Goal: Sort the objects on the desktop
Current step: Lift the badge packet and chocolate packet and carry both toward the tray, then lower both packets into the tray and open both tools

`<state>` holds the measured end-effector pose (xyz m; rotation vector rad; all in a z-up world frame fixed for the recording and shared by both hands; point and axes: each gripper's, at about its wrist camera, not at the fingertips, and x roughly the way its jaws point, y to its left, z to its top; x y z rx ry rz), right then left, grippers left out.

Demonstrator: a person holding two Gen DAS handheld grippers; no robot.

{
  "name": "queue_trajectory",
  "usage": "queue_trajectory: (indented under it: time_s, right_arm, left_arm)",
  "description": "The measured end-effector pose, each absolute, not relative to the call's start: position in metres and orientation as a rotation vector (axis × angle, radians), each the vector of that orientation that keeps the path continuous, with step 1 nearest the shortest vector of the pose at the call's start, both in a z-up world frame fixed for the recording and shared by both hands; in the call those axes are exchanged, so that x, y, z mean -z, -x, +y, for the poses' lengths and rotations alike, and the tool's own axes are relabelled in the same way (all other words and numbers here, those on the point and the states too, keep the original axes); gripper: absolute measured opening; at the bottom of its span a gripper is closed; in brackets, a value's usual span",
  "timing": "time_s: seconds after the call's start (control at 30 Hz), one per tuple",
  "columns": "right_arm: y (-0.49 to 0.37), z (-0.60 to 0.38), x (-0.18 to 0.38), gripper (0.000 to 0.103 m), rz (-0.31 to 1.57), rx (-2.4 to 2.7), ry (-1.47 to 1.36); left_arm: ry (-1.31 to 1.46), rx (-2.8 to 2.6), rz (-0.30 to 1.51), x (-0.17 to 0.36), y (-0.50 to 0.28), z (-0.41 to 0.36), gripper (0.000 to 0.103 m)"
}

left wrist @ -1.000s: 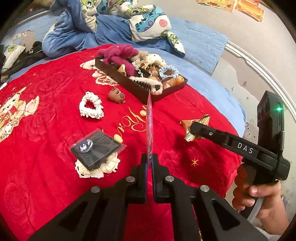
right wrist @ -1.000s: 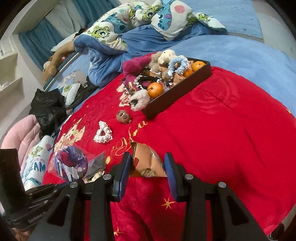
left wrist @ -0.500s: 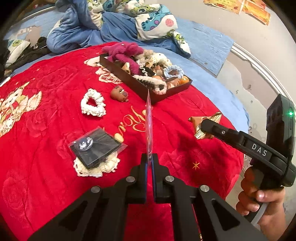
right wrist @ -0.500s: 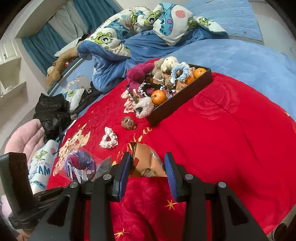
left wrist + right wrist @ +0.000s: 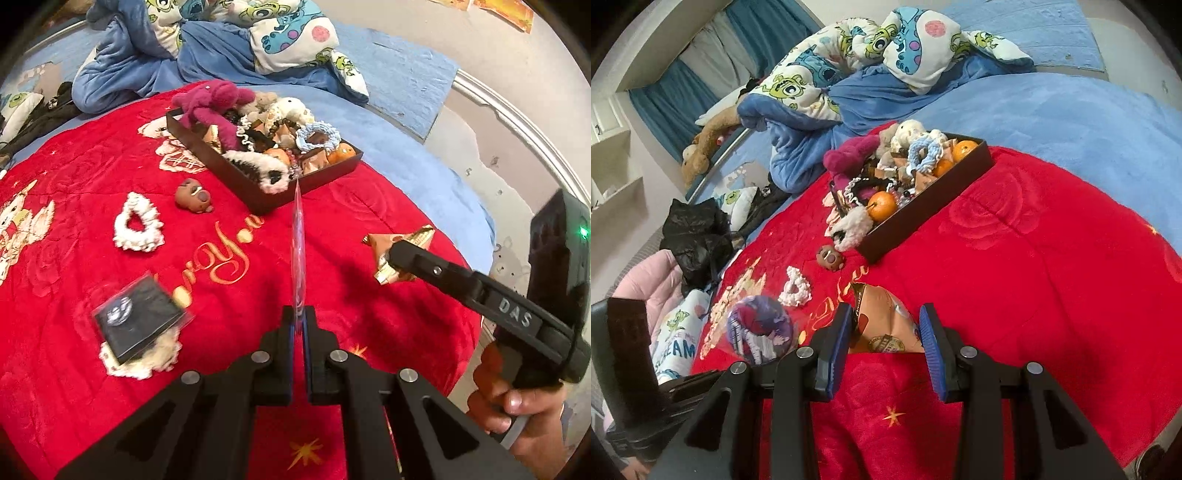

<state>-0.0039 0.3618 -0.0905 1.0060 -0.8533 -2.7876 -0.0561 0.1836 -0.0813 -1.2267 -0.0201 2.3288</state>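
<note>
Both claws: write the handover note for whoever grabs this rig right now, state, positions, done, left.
Left claw: shut on a round badge in a clear sleeve, held edge-on above the red blanket.
Right claw: shut on a brown triangular snack packet, held above the blanket.
Dark tray at the far side of the blanket is already piled with plush toys, scrunchies, oranges and packets.
Left on the blanket: white scrunchie, small brown bear head, black card in plastic lying on another white scrunchie.
Next, probably: carry both held items to the tray, then collect the rest.
</note>
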Motion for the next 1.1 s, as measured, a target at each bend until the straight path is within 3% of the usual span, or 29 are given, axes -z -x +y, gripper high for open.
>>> queue_trajectory:
  time_s: [0.3, 0.67, 1.1]
  right_arm:
    - [0.021, 0.405, 0.09, 0.036, -0.852, 2.714, -0.922]
    - [0.087, 0.441, 0.074, 0.036, -0.835, 2.68, -0.849]
    - [0.189, 0.445, 0.072, 0.036, -0.822, 2.57, -0.815]
  left_arm:
    - [1.242, -2.395, -0.083, 0.079, 0.082, 0.216, 0.004]
    - [1.155, -2.444, -0.038, 0.053, 0.125, 0.252, 0.004]
    - [1.179, -2.515, -0.083, 0.05, 0.233, 0.271, 0.004]
